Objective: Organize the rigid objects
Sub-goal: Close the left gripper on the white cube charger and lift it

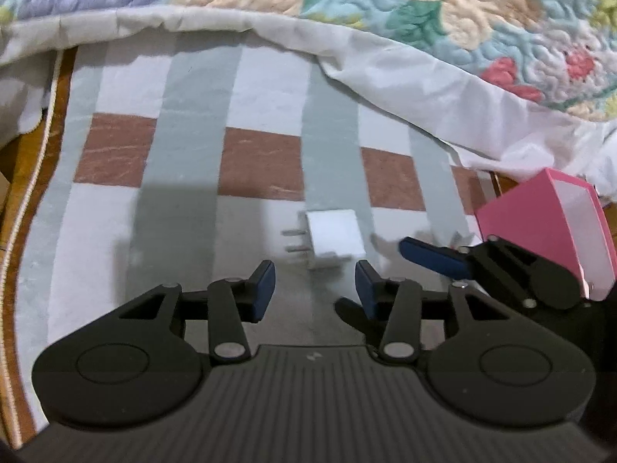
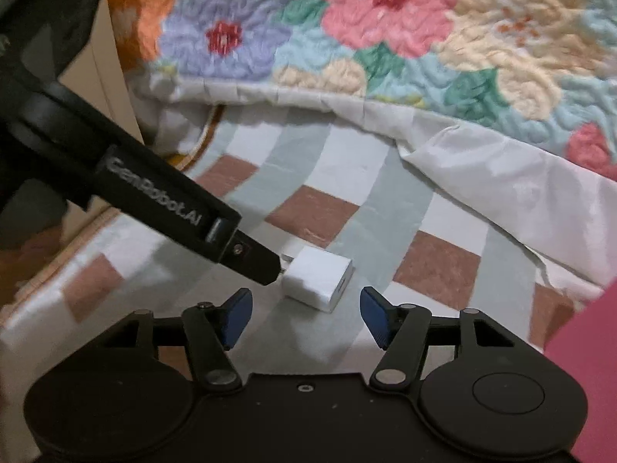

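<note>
Left wrist view: left gripper (image 1: 315,289) parted, nothing between the blue pads. White plug cube (image 1: 333,243) just ahead at 12 o'clock, prongs pointing to 9, on the striped checked sheet (image 1: 193,200). Pink box (image 1: 540,227) cut off at 3 o'clock behind the right gripper's black linkage.

Right wrist view: right gripper (image 2: 305,318) gaping wide, empty. Plug cube at 12, edges blurred. Quilted floral blanket (image 2: 385,38) bunched at top, hemming open sheet.
</note>
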